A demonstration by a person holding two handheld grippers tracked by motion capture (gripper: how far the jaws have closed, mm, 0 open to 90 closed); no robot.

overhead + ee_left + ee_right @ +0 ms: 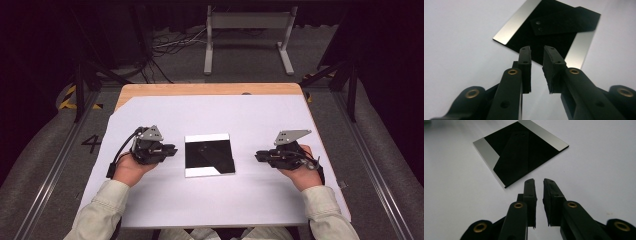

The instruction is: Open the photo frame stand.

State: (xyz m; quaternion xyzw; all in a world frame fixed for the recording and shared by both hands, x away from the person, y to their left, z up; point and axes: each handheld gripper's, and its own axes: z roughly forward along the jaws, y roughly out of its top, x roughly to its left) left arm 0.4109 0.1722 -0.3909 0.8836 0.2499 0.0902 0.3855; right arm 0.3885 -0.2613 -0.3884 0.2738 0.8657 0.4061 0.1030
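Mirror-like square plate (209, 155) between both grippers bears no readable writing.

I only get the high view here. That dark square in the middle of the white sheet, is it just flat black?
Observer: No. The left gripper view shows the square plate is glossy, mirroring a dark shape with two small holes.
Operator: Is either gripper touching it?
Observer: The left gripper has a clear gap between its jaws, nothing in it, its tips just short of the plate's near corner.
Operator: And the other one?
Observer: In its own view the right gripper has a narrower gap, also empty, with a strip of white sheet between its tips and the plate.
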